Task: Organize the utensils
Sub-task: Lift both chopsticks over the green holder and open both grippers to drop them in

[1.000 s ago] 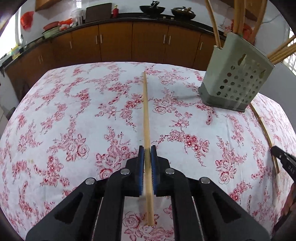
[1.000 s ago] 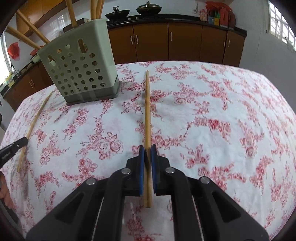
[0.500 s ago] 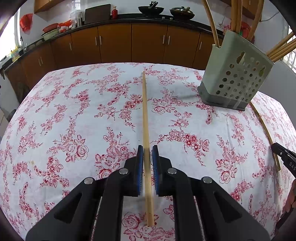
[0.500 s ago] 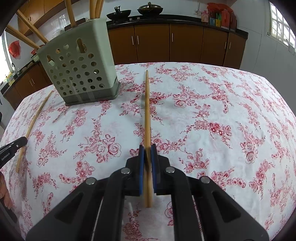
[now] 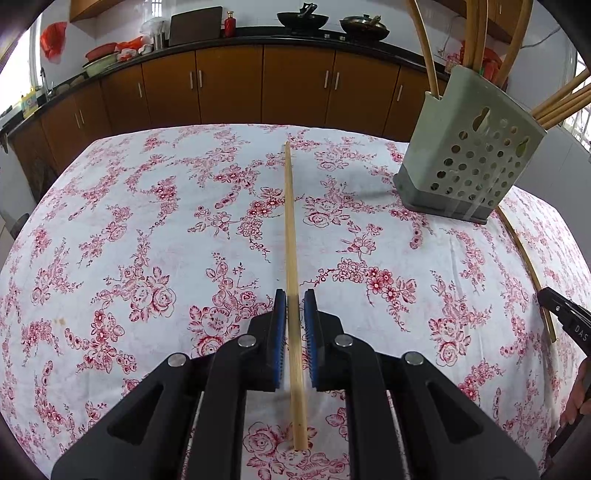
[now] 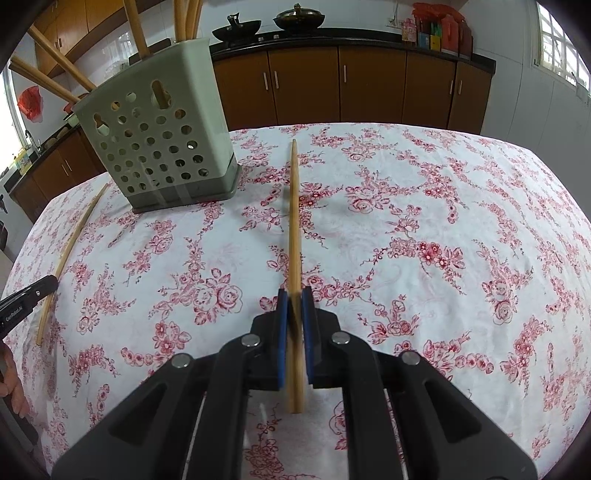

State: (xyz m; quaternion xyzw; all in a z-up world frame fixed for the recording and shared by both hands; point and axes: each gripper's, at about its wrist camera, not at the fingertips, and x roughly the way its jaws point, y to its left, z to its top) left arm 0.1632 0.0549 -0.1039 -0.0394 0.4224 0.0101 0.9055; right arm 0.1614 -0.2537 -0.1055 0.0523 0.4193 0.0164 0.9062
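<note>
Standing by the table, I see the left gripper (image 5: 294,332) straddling a long pale bamboo chopstick (image 5: 291,240) that lies on the floral tablecloth (image 5: 147,240), pads slack on either side. The right gripper (image 6: 294,325) pinches a second bamboo stick (image 6: 294,221) that points straight ahead along its fingers. The perforated grey-green plastic holder (image 6: 159,140) stands ahead-left of it.

A utensil holder (image 6: 159,144) was set on the table (image 6: 443,221), chopsticks (image 6: 184,18) stood in it, one chopstick (image 6: 70,251) laid beside it.
</note>
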